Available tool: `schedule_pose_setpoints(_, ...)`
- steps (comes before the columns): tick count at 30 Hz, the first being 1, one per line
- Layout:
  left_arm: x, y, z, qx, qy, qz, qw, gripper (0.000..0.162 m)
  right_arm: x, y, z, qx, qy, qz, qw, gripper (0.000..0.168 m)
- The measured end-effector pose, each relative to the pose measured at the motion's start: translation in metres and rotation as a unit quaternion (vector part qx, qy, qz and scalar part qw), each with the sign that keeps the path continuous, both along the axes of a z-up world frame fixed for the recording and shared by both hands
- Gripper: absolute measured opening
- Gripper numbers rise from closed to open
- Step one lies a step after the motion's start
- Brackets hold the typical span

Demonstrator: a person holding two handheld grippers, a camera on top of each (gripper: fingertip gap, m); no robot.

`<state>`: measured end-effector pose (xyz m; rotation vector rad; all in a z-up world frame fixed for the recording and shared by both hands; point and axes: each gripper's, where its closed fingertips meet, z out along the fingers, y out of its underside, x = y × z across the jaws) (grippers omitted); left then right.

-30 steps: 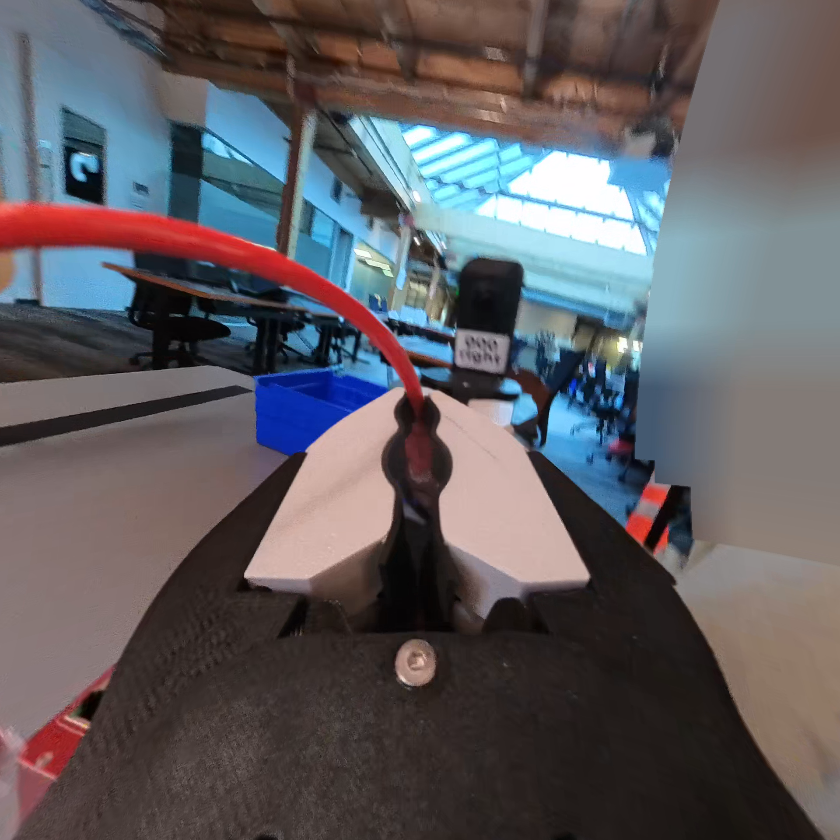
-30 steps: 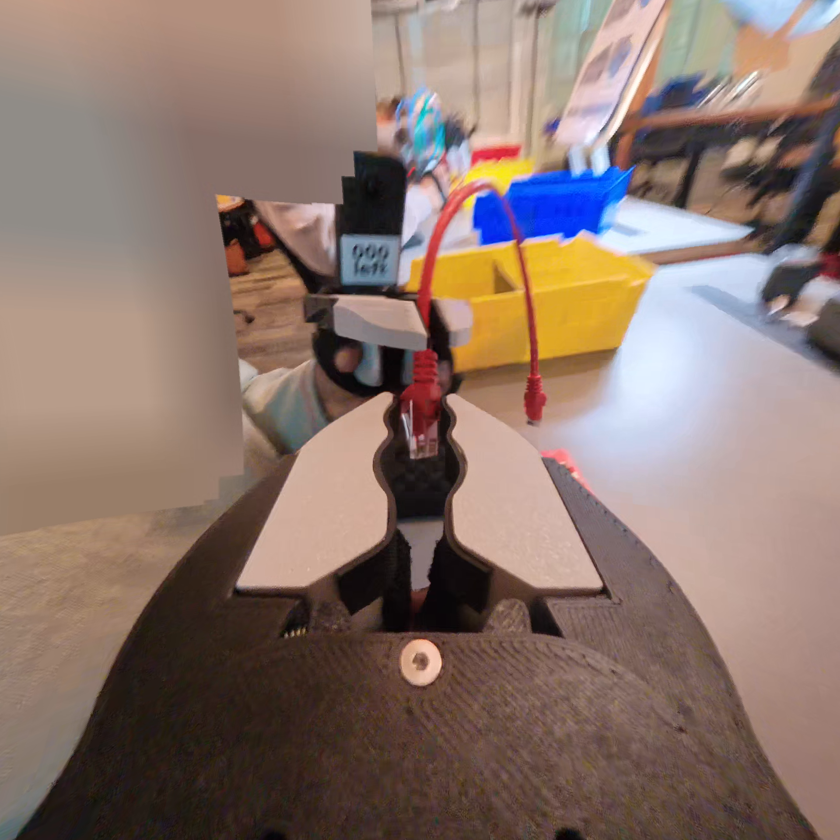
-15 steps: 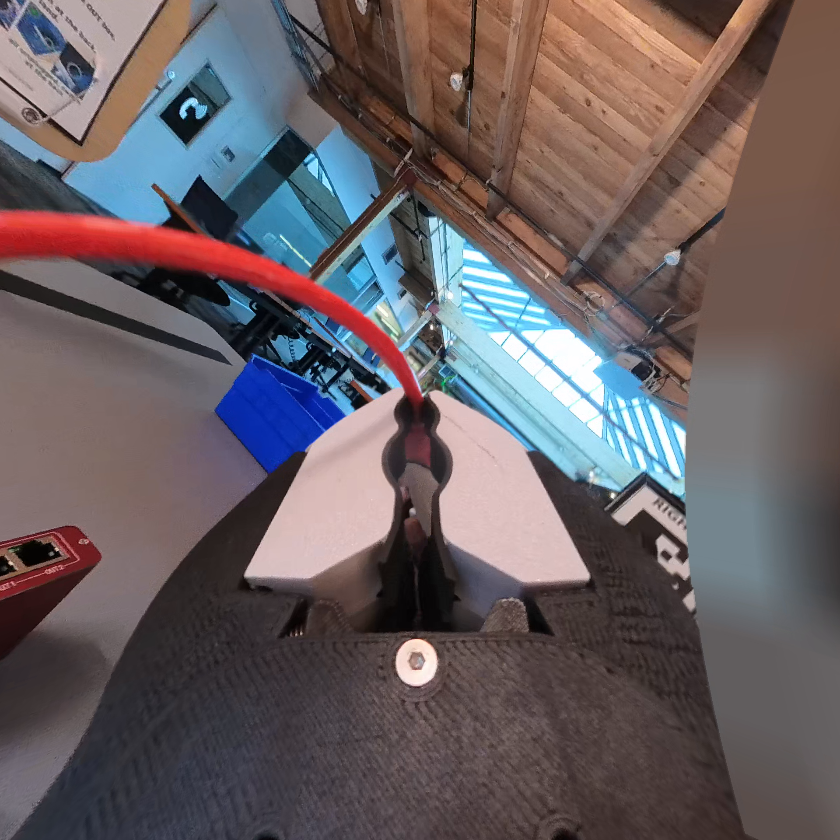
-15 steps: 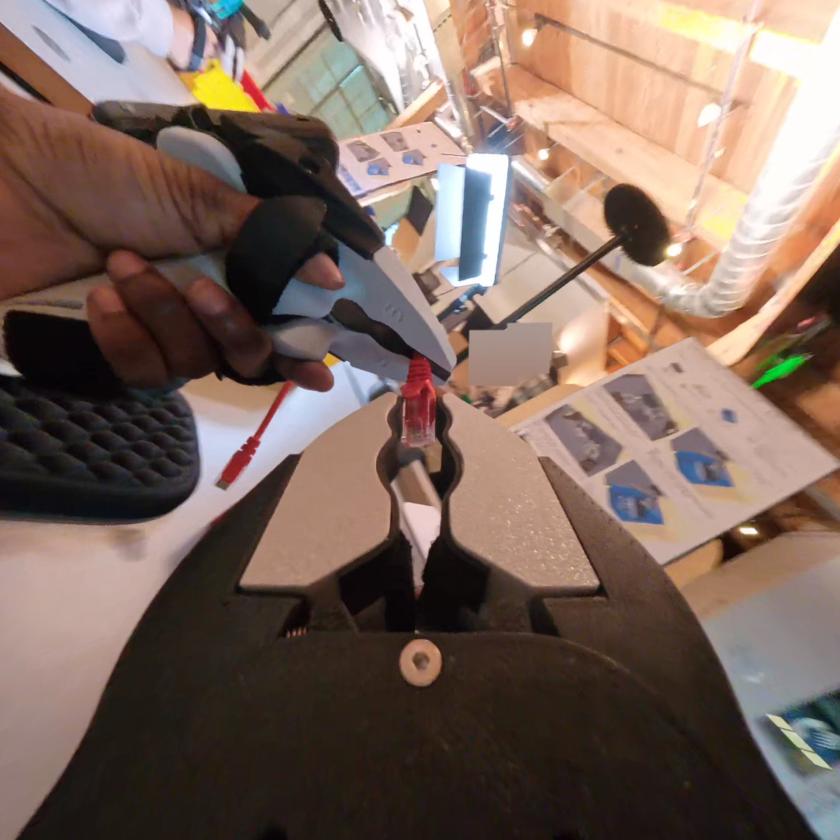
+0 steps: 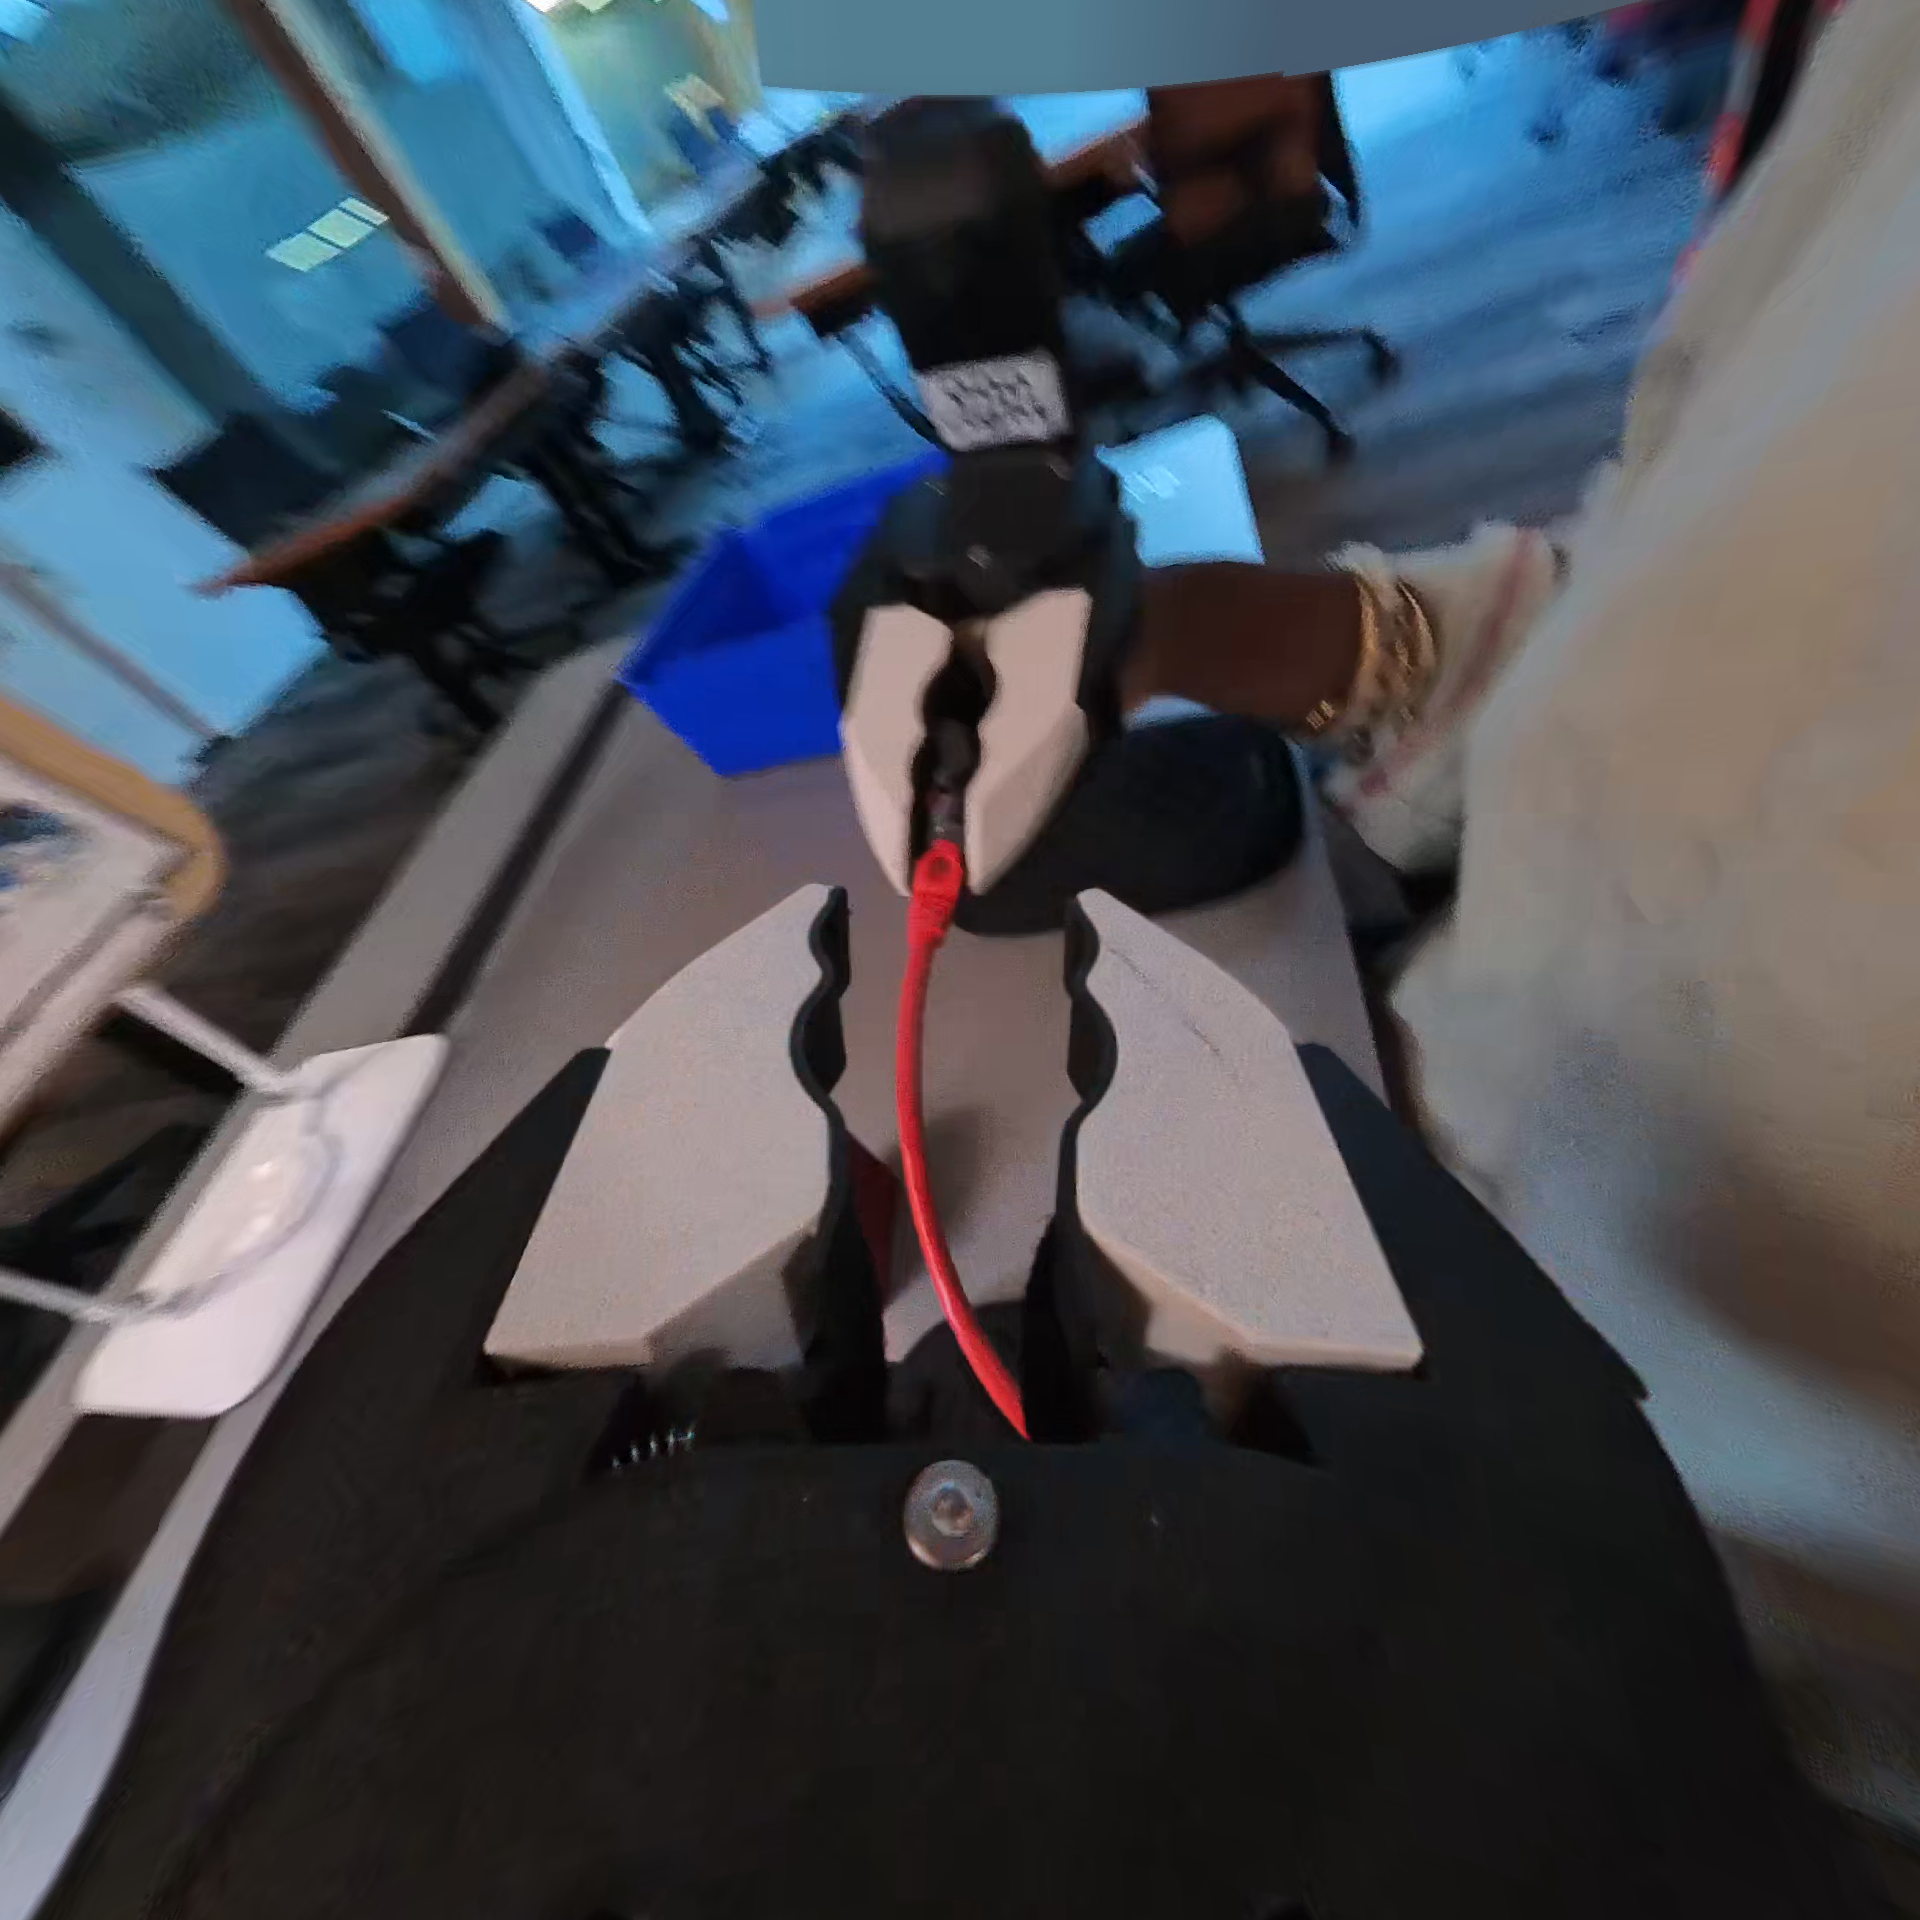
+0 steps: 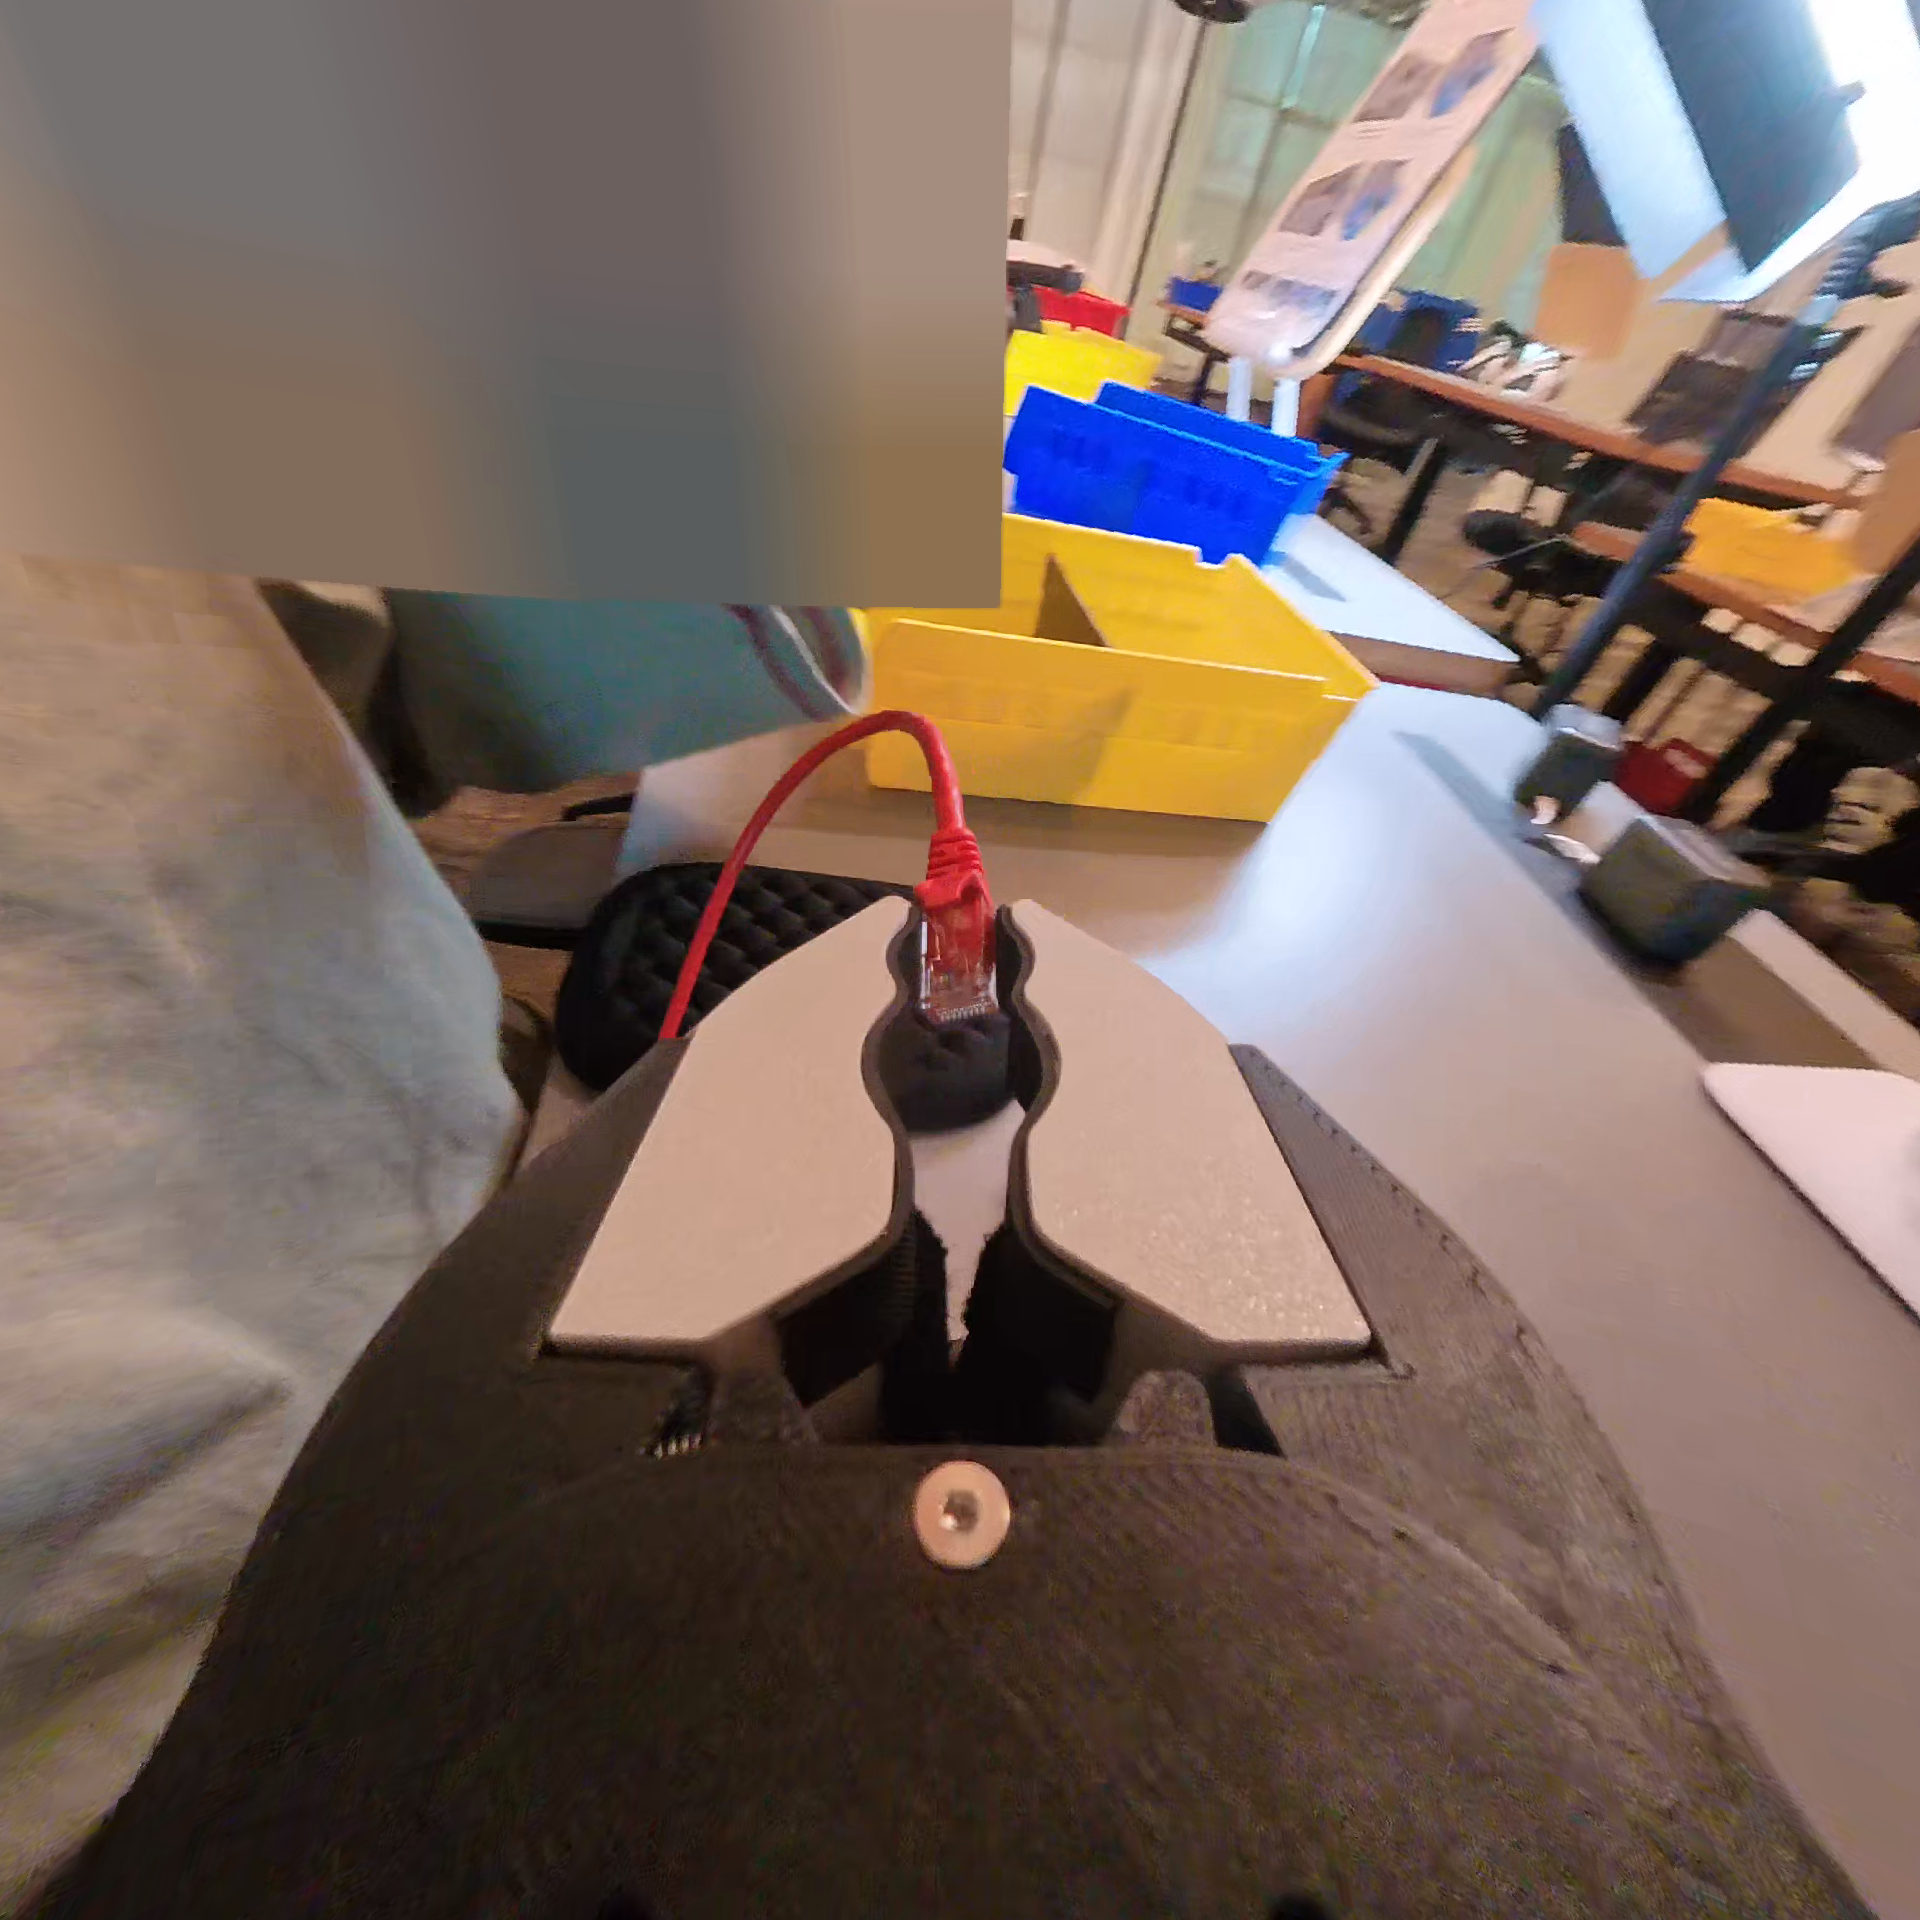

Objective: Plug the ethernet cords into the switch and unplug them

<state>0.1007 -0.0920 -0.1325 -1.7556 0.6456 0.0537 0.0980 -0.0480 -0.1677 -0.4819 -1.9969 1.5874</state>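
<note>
While my right hand-held gripper [image 6: 958, 935] clamps the clear plug [image 6: 958, 971] of the red cord [image 6: 940, 790] between its fingertips, my left hand-held gripper [image 5: 954, 925] stands released, jaws wide apart and touching nothing. Landmark: the plug. From it the cord arches up and away, then falls back down past the left side of the right gripper, over a black padded rest [image 6: 665, 956] on the bench [image 6: 1455, 987]. Left wrist view: the right gripper [image 5: 961, 790] faces mine, and the cord runs from its tips down through the open gap of my left jaws without contact. Beyond the plug sit a yellow bin [image 6: 1122, 696] and, farther back, a blue bin [image 6: 1164, 478]. Switch: a small red patch shows between my left fingers, too blurred to confirm.
</note>
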Motion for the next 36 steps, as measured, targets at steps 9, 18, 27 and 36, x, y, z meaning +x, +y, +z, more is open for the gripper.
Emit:
schedule_pose_setpoints(9,-0.002,0.030,-0.051,-0.042,0.060,-0.023,0.997,0.021,0.007,-0.018,-0.009,-0.042,-0.057,0.070,0.995,0.013)
schedule_pose_setpoints(18,-0.004,0.030,-0.058,-0.026,0.004,0.004,1.000,0.010,0.002,-0.017,-0.013,-0.066,-0.063,0.070,0.993,0.013)
schedule_pose_setpoints(27,-0.042,0.005,-0.070,-0.090,-0.042,0.118,0.988,0.010,-0.061,0.022,-0.062,-0.021,-0.058,-0.092,0.994,0.076)
schedule_pose_setpoints(36,-0.056,-0.012,-0.054,-0.039,-0.056,0.153,0.986,0.010,-0.099,0.012,-0.121,0.029,-0.193,-0.078,0.978,0.049)
